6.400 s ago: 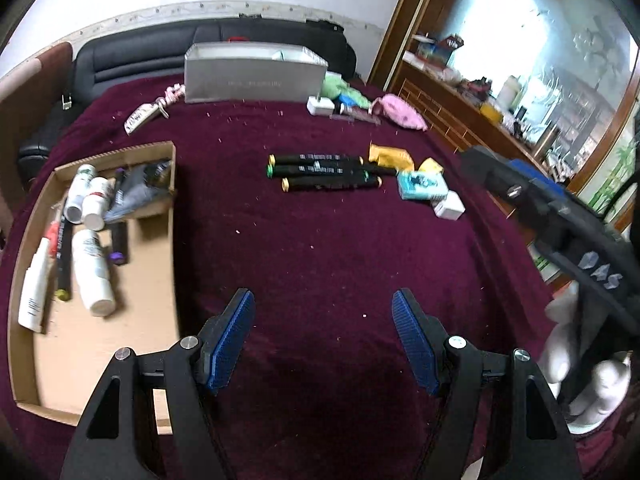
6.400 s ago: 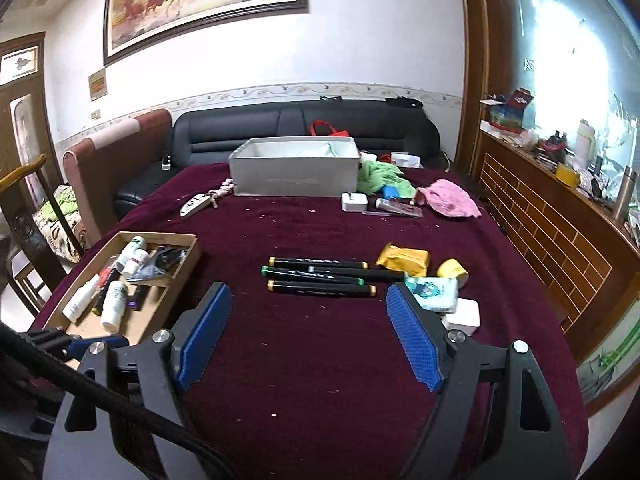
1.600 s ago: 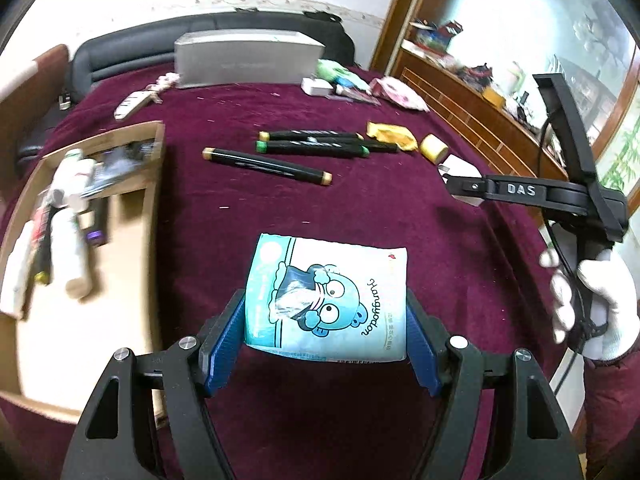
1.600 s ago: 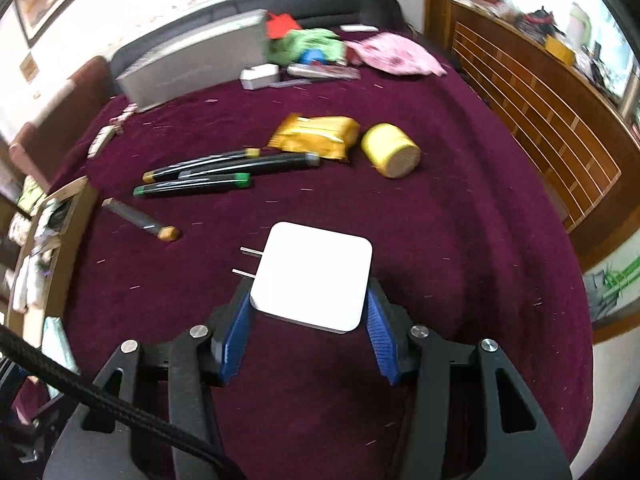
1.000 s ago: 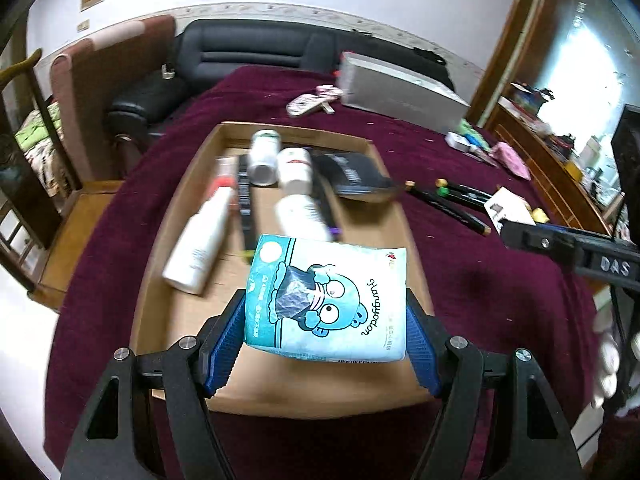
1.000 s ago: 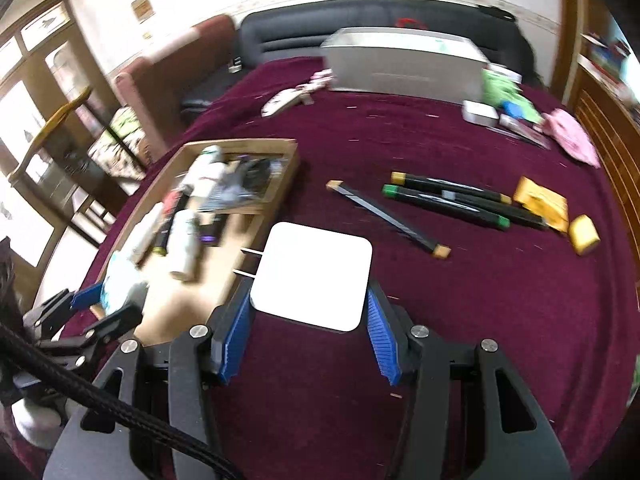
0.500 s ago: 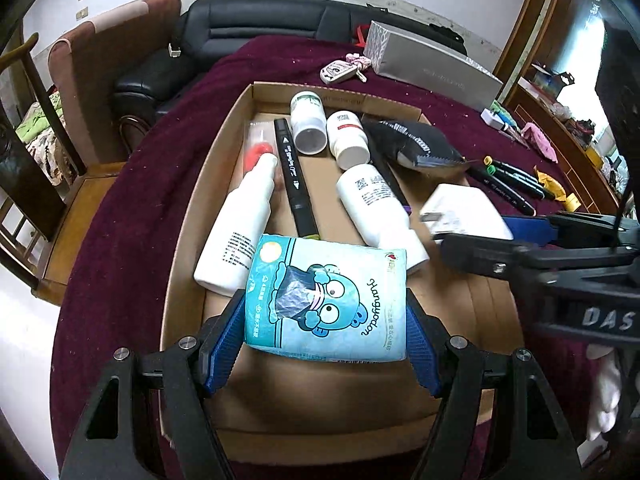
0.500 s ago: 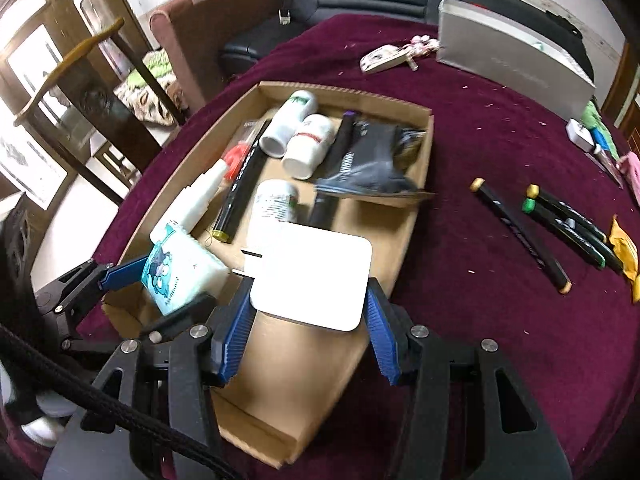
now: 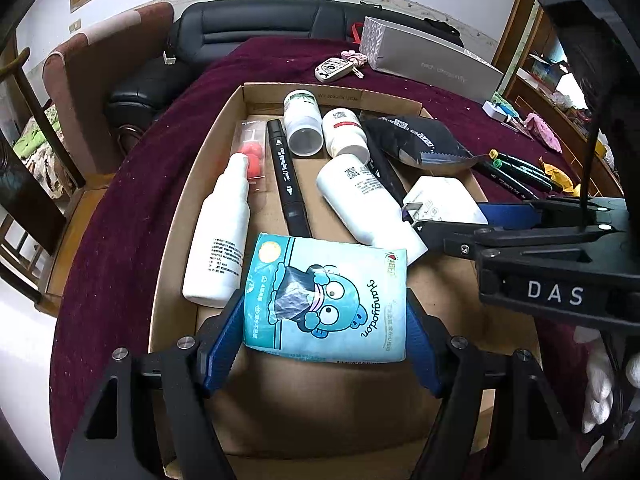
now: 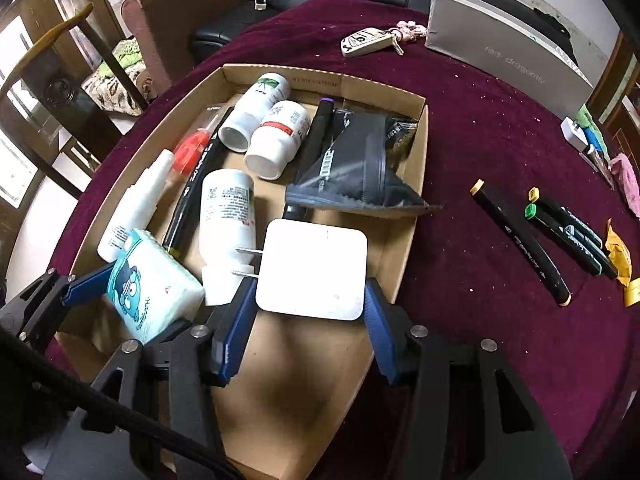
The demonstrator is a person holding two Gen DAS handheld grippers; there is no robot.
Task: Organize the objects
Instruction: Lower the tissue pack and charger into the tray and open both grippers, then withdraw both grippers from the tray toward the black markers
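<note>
My left gripper [image 9: 324, 340] is shut on a light blue tissue pack [image 9: 326, 298] with a cartoon face, held over the near end of the cardboard tray [image 9: 400, 98]. My right gripper [image 10: 310, 316] is shut on a white plug adapter [image 10: 312, 274], prongs pointing left, held over the tray [image 10: 400, 216] near its right wall. The tissue pack [image 10: 150, 284] and left gripper show at left in the right wrist view. The adapter [image 9: 444, 202] shows in the left wrist view. The tray holds white bottles [image 9: 362, 196], a spray bottle [image 9: 222, 236], black markers [image 9: 288, 178] and a black pouch [image 9: 416, 140].
Loose markers [image 10: 520, 236] and a yellow packet [image 10: 618, 250] lie on the maroon cloth right of the tray. A grey box [image 10: 508, 58] and a car key [image 10: 366, 44] sit beyond it. A sofa and chairs stand past the table's far and left edges.
Both grippers carried their objects from the open cloth to over the tray and have come lower and closer to its contents. Both grips stay shut.
</note>
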